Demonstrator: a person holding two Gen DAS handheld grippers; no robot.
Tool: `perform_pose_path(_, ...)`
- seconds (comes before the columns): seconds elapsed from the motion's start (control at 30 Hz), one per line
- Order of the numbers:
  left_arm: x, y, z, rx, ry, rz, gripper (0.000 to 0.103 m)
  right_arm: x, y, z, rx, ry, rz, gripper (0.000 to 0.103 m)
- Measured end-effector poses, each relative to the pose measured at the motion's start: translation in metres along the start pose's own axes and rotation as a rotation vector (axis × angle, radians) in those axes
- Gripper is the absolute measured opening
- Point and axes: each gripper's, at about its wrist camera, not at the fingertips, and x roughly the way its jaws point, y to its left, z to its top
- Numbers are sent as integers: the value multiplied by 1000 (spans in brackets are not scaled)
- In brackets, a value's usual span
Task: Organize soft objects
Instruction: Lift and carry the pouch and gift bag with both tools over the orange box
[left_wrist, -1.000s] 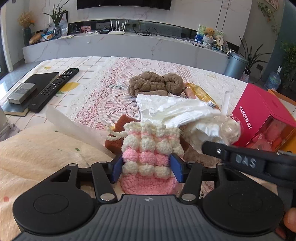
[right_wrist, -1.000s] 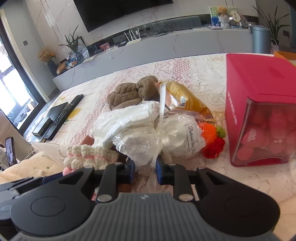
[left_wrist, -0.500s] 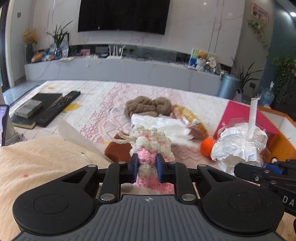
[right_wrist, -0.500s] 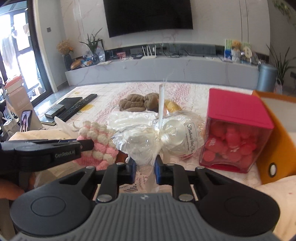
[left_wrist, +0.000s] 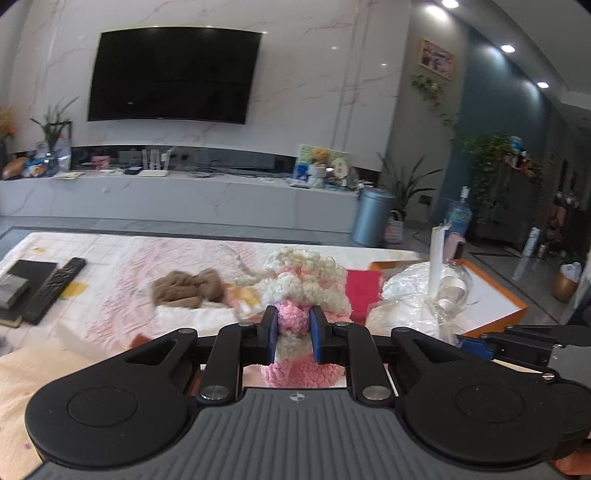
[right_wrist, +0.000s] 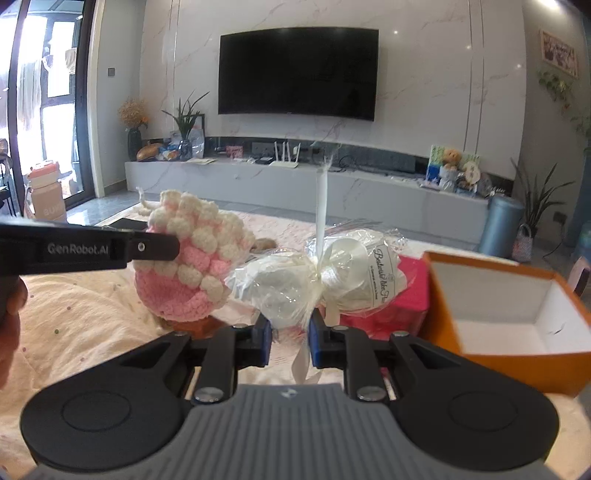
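My left gripper (left_wrist: 293, 325) is shut on a pink and cream crocheted pouch (left_wrist: 306, 288) and holds it above the table. The pouch also shows in the right wrist view (right_wrist: 188, 258), with the left gripper's finger (right_wrist: 147, 247) across it. My right gripper (right_wrist: 290, 330) is shut on a clear-wrapped white bundle with a ribbon (right_wrist: 321, 277), lifted beside the pouch. The bundle also shows in the left wrist view (left_wrist: 417, 295). An open orange box with a white inside (right_wrist: 517, 310) stands to the right.
A brown knitted item (left_wrist: 188, 288), a white bag (left_wrist: 195, 317) and a snack packet (left_wrist: 240, 297) lie on the lace cloth. A red box (right_wrist: 410, 291) stands behind the bundle. A remote (left_wrist: 55, 288) and a book (left_wrist: 18, 288) lie far left. A cream blanket (right_wrist: 81, 317) is near.
Both grippers have lifted their loads higher off the table and tilted up. The orange box has come into view on the right.
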Motion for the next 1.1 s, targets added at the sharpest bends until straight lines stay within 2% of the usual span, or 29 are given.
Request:
perform_pose_path(0.17,20,-35,16,68,-1,-71,20,-20,-40,14,-31,-11,-55,18)
perform_pose_path(0.33,43,-61,33,100,4,-141,20,-25,-87,29,-79,27,-100,18)
perform_pose_path(0.57,82,-83,58,75,63,-250,20,-16,-146,40,-131,95,-133,19)
perform_pose_path(0.67,105,-94,65,74,93,-262,20,-1,-165,40,-166,149,-143,19)
perform_pose_path(0.83,151,-110,66,44,195,-284,20,32,-188,41,-179,269,-92,19)
perform_pose_path(1.1,203,-123,59,4,354,-268,20,92,-210,40,-344,486,-42,19)
